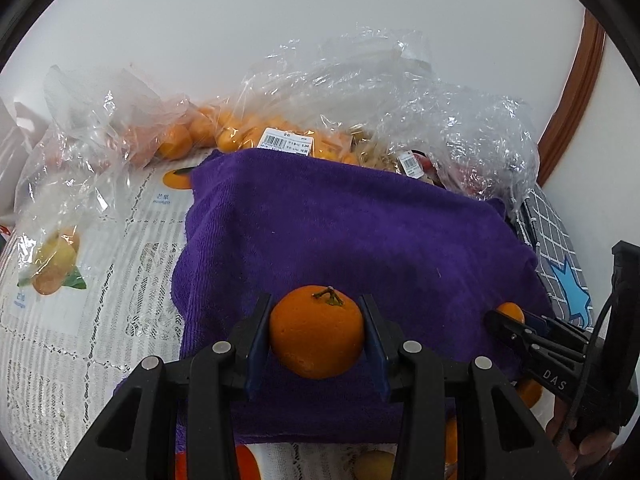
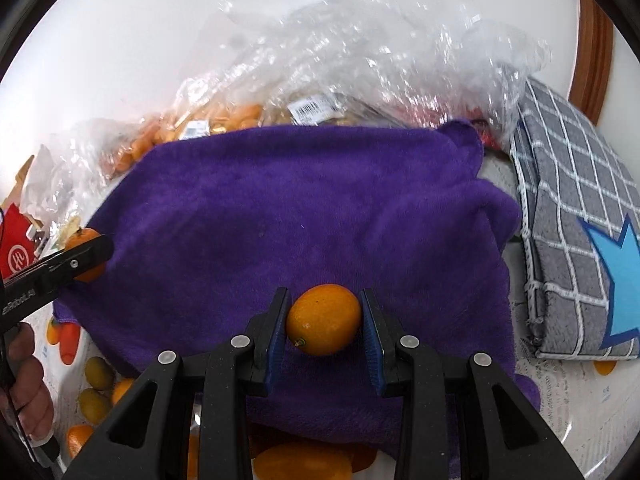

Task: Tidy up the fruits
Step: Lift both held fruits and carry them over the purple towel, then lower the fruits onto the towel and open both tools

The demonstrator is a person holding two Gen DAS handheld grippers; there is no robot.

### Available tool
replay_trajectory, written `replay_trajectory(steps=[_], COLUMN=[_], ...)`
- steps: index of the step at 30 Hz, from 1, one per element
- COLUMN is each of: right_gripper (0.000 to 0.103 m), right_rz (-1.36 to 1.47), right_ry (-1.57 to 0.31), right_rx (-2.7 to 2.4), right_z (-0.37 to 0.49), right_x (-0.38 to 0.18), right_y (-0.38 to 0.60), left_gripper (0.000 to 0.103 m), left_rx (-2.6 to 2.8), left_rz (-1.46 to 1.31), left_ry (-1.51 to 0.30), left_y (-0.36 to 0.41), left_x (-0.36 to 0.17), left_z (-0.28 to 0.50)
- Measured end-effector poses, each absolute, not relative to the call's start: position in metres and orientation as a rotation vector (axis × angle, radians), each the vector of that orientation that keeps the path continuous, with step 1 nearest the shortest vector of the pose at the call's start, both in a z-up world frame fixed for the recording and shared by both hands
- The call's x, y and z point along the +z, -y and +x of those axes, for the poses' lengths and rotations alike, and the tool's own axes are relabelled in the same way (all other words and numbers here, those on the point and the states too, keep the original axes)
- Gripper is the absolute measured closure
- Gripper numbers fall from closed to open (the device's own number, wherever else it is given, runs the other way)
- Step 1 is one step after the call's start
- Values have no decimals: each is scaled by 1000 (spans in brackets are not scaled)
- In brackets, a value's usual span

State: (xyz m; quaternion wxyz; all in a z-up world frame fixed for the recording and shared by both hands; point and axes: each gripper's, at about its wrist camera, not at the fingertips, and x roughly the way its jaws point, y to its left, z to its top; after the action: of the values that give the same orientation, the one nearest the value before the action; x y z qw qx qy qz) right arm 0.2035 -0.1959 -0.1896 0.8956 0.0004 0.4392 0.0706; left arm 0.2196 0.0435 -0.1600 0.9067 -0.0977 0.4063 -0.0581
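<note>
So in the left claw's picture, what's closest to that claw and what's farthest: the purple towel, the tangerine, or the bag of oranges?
1. Tangerine, held in the left claw.
2. Purple towel, spread just beyond.
3. Bag of oranges, behind the towel's far edge.

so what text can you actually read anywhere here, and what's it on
"DAS" – on the right tongs arm, seen from the left wrist view.
"mango" – under Chinese characters on the tablecloth.
White symbol in a circle – on a red packet; not legible as a word.
Price labels on the fruit bags – barcodes and digits, too small to read.
Lettering on the left tongs arm – blurred.
</note>
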Motion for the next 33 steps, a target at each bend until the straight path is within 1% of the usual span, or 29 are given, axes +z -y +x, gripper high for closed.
replay_trajectory(steps=[10,15,29,31,33], right_gripper=[68,55,55,55,55], right_rz=[-31,-28,-74,-72,-73], right_ry=[-904,-870,-825,-821,-818], right_rx=[133,97,61,54,41], right_z=[202,196,181,180,180], right_x=[-188,-180,-164,-162,-160], right_y=[193,197,193,193,193], left_gripper=[63,63,62,56,53], left_rx=[-113,-113,-100,-101,-100], left_rz=[-192,-193,-176,-180,-184], left_ry=[-843,-842,-825,-819,-805], left_y=[-44,-44,-42,-42,-42], left_x=[-163,-163,-164,-163,-160], left_z=[221,221,220,219,217])
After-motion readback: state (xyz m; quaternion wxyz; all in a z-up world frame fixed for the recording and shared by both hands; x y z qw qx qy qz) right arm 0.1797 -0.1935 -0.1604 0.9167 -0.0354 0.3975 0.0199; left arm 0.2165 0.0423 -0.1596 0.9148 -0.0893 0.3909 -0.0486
